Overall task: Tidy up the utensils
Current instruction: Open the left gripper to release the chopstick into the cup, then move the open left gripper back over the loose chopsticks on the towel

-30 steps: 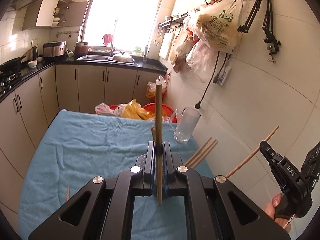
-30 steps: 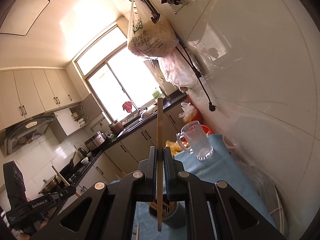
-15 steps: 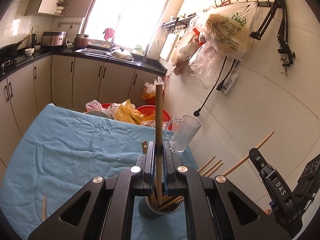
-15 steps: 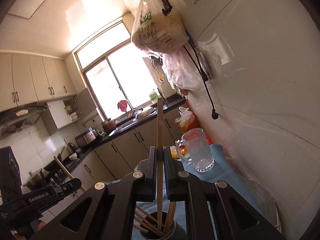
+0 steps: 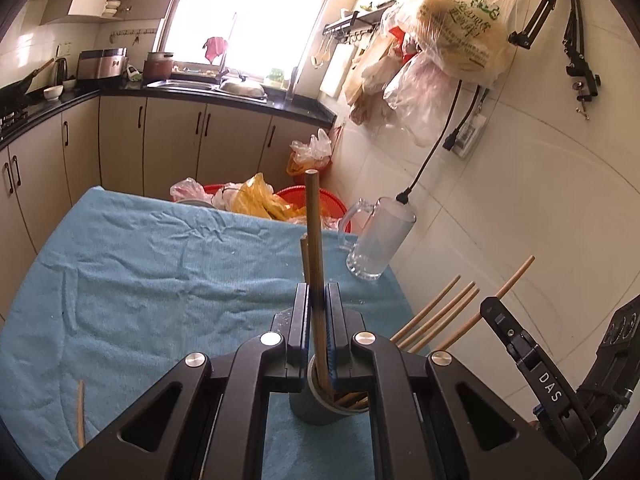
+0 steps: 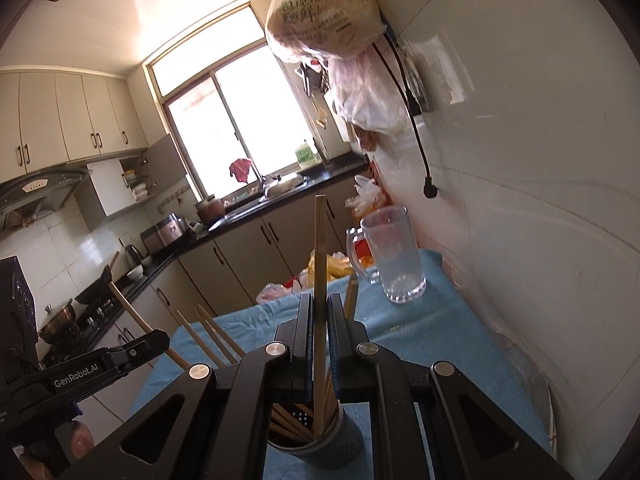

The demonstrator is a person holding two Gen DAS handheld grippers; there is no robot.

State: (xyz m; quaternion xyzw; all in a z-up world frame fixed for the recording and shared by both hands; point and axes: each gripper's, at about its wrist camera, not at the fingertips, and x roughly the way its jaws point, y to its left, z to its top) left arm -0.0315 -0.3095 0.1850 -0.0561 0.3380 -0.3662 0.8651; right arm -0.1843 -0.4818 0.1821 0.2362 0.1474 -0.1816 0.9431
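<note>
Two handheld tools meet over a grey utensil holder [image 5: 320,408] standing on a table covered by a blue cloth [image 5: 140,272]. The left tool [image 5: 318,320] is clenched on a single wooden chopstick [image 5: 314,240], held upright, its lower end inside the holder's mouth. The right tool [image 6: 319,332] is likewise clenched on a paler chopstick [image 6: 319,264], whose lower end also sits inside the same holder [image 6: 320,446]. Several more chopsticks [image 6: 288,420] already lean in the holder, fanning outward. One loose chopstick [image 5: 81,412] lies on the cloth near the left edge of the left view. A clear glass mug [image 5: 378,240] stands at the far right side of the table, near the tiled wall. Kitchen cabinets and a bright window fill the background.
</note>
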